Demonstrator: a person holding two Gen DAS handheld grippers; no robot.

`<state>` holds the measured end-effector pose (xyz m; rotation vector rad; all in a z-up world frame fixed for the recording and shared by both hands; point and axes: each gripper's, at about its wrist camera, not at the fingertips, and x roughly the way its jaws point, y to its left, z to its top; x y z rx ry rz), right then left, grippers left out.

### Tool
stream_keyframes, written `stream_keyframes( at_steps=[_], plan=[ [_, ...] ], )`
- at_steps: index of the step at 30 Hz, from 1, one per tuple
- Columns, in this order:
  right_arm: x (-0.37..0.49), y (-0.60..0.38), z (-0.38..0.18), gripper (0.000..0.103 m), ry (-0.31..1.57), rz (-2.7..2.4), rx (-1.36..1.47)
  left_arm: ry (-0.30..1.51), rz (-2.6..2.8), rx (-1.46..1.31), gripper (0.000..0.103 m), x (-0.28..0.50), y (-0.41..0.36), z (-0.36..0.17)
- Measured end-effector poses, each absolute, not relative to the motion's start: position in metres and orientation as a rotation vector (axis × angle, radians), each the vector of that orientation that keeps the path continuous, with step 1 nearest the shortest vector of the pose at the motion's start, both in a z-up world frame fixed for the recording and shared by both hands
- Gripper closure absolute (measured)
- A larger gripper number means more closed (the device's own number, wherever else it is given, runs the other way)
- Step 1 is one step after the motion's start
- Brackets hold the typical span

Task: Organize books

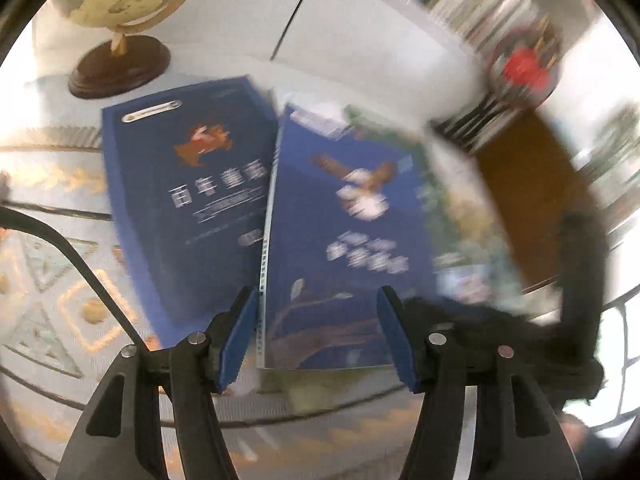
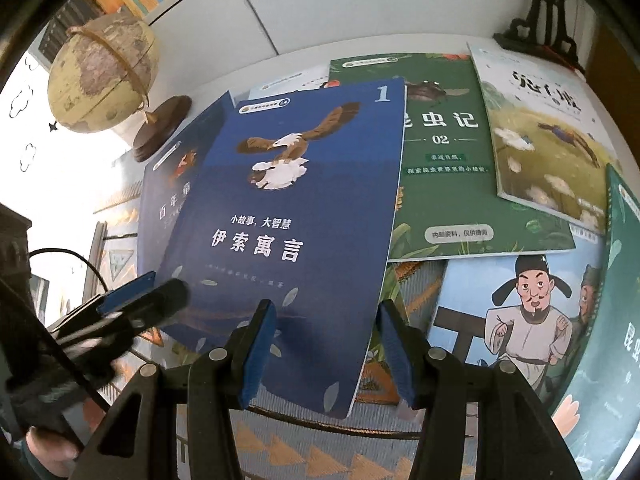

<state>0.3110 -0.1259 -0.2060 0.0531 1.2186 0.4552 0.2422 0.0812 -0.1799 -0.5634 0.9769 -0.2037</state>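
Right hand-held gripper [image 2: 326, 350] half-open over eagle book [image 2: 296, 208].

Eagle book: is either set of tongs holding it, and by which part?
Nothing looks held. The left tongs and right tongs both stand open above the eagle book, with no pad seen pressing on it.

A yellowed globe [image 2: 102, 76] on a curved arm rises from a round dark wooden base [image 2: 160, 128] at the far left, on the white surface [image 2: 320, 12] against the white wall behind. A woven mat with orange and pale blue triangle patterns [image 2: 280, 452] covers the near ground. At the far right stands a black ornate metal stand [image 2: 548, 12]. In the left wrist view a blurred red round ornament [image 1: 524, 70] shows at the far right.
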Motion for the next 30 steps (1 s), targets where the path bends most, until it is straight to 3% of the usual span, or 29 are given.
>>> stream_keyframes(
  at_steps=[6, 10, 13, 15, 19, 22, 25, 28, 30],
  plan=[
    [0.318, -0.145, -0.210, 0.046, 1.233, 0.530, 0.244, 0.890, -0.301, -0.855, 0.048, 0.243, 0.096, -0.183],
    [0.316, -0.147, -0.212, 0.047, 1.251, 0.573, 0.308, 0.952, -0.225, -0.833, 0.079, 0.253, 0.084, -0.202],
    [0.315, -0.144, -0.210, 0.047, 1.255, 0.566, 0.306, 0.937, -0.207, -0.865, 0.094, 0.258, 0.084, -0.204],
    [0.317, -0.147, -0.212, 0.047, 1.280, 0.573, 0.348, 0.913, -0.266, -0.981, 0.094, 0.262, 0.094, -0.201],
    [0.325, -0.164, -0.223, 0.032, 1.331, 0.617, 0.593, 0.885, -0.367, -1.150, 0.094, 0.267, 0.103, -0.199],
    [0.330, -0.174, -0.233, 0.032, 1.328, 0.644, 0.775, 0.904, -0.375, -1.193, 0.094, 0.269, 0.104, -0.205],
    [0.331, -0.176, -0.234, 0.054, 1.299, 0.656, 0.827, 0.958, -0.306, -1.115, 0.094, 0.264, 0.100, -0.211],
    [0.326, -0.171, -0.220, 0.075, 1.251, 0.622, 0.679, 1.004, -0.229, -0.985, 0.092, 0.260, 0.095, -0.209],
    [0.320, -0.161, -0.206, 0.078, 1.220, 0.617, 0.544, 1.025, -0.196, -0.860, 0.092, 0.256, 0.086, -0.201]
  ],
)
